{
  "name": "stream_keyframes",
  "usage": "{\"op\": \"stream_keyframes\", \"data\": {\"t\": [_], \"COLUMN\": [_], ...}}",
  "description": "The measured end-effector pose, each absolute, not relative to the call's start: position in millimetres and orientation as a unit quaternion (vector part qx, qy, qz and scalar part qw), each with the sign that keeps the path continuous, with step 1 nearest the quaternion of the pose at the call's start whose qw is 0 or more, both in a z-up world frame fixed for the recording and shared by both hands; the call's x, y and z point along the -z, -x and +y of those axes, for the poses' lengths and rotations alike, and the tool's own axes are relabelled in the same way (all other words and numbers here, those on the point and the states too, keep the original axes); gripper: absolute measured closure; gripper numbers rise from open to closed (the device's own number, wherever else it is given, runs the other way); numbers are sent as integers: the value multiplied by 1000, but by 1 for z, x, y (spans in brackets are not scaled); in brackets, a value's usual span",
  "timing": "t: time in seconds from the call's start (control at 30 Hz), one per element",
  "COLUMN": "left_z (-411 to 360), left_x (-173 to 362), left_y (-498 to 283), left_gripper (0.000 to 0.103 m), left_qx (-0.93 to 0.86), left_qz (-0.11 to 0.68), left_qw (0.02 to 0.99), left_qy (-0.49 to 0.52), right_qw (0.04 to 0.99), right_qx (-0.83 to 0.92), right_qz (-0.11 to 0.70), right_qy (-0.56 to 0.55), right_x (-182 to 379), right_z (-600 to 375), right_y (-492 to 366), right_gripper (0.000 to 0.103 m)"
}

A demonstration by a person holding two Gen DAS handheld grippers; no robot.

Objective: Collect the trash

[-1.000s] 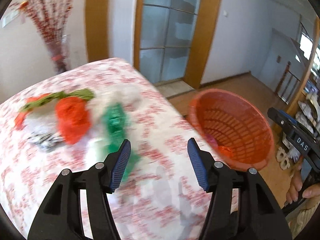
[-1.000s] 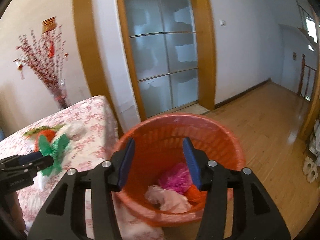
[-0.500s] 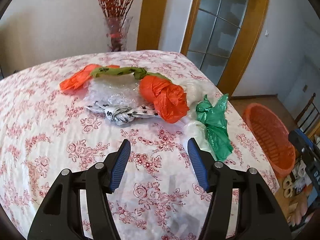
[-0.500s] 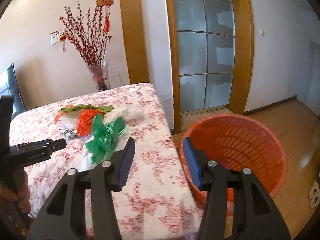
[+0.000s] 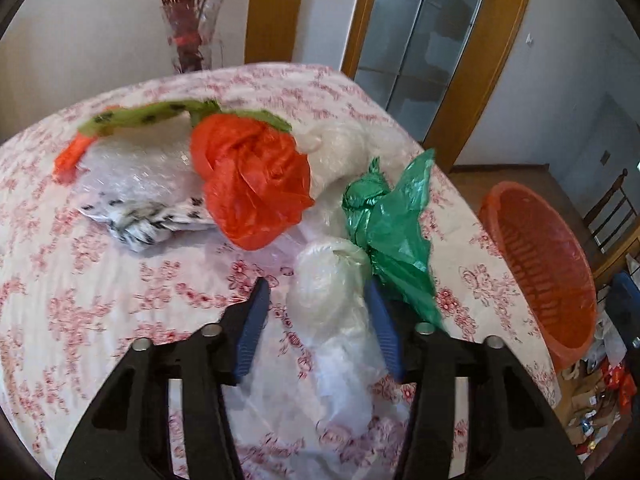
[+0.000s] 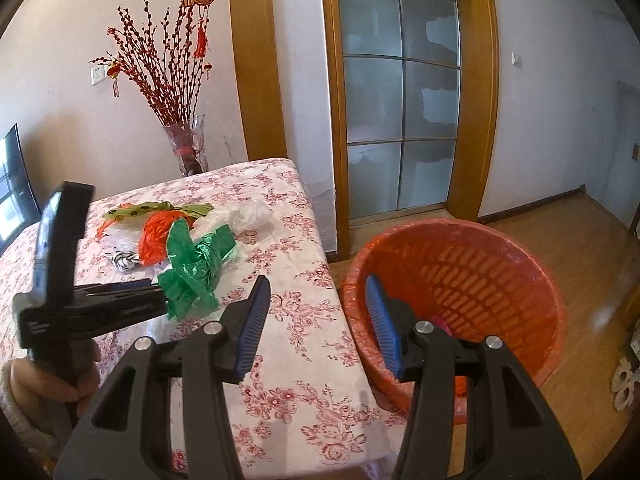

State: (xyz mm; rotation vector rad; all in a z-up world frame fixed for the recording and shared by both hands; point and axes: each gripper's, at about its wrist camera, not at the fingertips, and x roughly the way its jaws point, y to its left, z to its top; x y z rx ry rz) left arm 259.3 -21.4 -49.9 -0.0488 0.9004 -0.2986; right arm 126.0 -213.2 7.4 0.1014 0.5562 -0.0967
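Note:
A pile of trash lies on the flowered tablecloth (image 5: 60, 280): a crumpled clear plastic bag (image 5: 324, 292), a green bag (image 5: 392, 232), a red-orange bag (image 5: 252, 184), bubble wrap and patterned cloth strips. My left gripper (image 5: 316, 286) straddles the clear bag and its jaws are closing. The right pad touches the bag, while the left pad stands a little off it. My right gripper (image 6: 318, 282) hangs open and empty over the table's near corner, beside the orange basket (image 6: 460, 272). The green bag (image 6: 192, 264) hides the left fingertips in the right wrist view.
The orange basket (image 5: 536, 256) stands on the wooden floor right of the table, with some trash at its bottom. A glass vase (image 6: 186, 148) of red branches is at the table's far end. A glass door (image 6: 400, 100) is behind. A hand (image 6: 24, 384) holds the left gripper.
My left gripper has dropped forward onto the pile, and its jaws have narrowed around the clear bag. The right wrist view swung from the basket to the table, then held still.

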Motion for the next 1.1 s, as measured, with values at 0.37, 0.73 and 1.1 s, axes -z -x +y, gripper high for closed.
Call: {"op": "stream_keyframes", "data": {"t": [0.37, 0.73, 1.1], "left_z": [8, 99, 160], "left_x": [27, -7, -25], "left_y": [-231, -199, -192], "left_gripper": [77, 77, 77], "left_qx": [153, 99, 48], "left_qz": [391, 345, 315], "left_qw": [908, 932, 944], "left_qy": [15, 52, 86], "right_qw": [961, 961, 957], "right_qx": [28, -33, -81], "right_qz": [272, 275, 279], "right_qy": [-37, -12, 8], "right_x": [-12, -15, -16], "right_z": [-196, -138, -90], "right_y": [-130, -142, -139], "right_gripper": [53, 53, 53]}}
